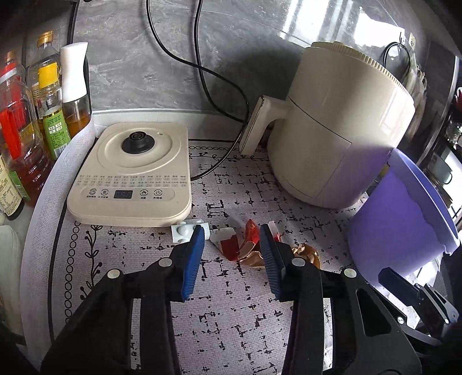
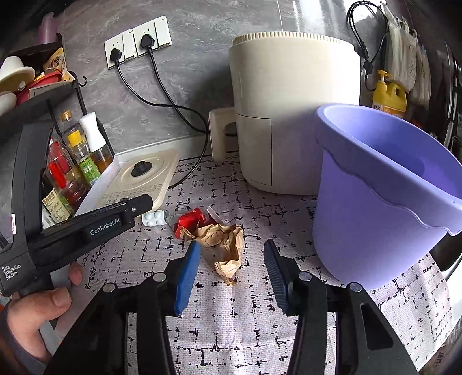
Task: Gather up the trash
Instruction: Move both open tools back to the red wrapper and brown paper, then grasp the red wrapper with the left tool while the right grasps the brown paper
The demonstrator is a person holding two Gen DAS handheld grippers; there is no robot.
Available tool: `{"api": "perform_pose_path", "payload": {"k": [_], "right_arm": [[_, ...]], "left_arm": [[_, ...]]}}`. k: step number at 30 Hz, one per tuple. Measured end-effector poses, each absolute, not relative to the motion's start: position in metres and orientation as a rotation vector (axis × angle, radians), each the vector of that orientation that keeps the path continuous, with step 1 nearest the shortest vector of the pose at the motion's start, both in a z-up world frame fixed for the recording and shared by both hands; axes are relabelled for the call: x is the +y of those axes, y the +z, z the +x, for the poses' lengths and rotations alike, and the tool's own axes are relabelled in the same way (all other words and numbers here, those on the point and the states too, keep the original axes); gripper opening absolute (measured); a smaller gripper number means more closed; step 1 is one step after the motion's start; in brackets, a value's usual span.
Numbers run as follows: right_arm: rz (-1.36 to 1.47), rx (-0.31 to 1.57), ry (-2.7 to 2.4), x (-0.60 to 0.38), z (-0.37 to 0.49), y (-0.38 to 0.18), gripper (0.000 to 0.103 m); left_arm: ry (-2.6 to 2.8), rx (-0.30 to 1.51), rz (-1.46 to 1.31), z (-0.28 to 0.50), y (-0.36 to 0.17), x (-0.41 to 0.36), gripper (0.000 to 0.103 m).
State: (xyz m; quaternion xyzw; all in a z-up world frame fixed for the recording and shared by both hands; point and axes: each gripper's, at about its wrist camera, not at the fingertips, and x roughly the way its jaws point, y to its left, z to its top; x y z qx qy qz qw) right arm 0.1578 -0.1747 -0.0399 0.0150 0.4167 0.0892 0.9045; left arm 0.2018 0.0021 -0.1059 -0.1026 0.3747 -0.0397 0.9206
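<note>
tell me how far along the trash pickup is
Nothing looks collected yet: what shows of the purple bucket is bare. The left tool is open around the red wrapper; the right tool is open around the crumpled brown paper. Neither is gripped yet. The pill blister pack by the kettle base also remains.

Sharp daylit frames — window glare on the wall (image 1: 332, 26), dark fisheye corners.

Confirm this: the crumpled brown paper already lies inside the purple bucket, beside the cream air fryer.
Wrong on one point. The crumpled brown paper lies on the patterned mat, outside the purple bucket; the right wrist view shows it. The bucket does stand beside the cream air fryer.
</note>
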Motion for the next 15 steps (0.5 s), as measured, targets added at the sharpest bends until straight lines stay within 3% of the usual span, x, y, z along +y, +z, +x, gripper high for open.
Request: {"api": "perform_pose_path", "payload": {"k": [15], "right_arm": [[0.043,0.918,0.169,-0.182,0.173,-0.069,0.043]], "left_arm": [[-0.124,0.836,-0.222,0.233,-0.146,-0.017,0.035]]}}
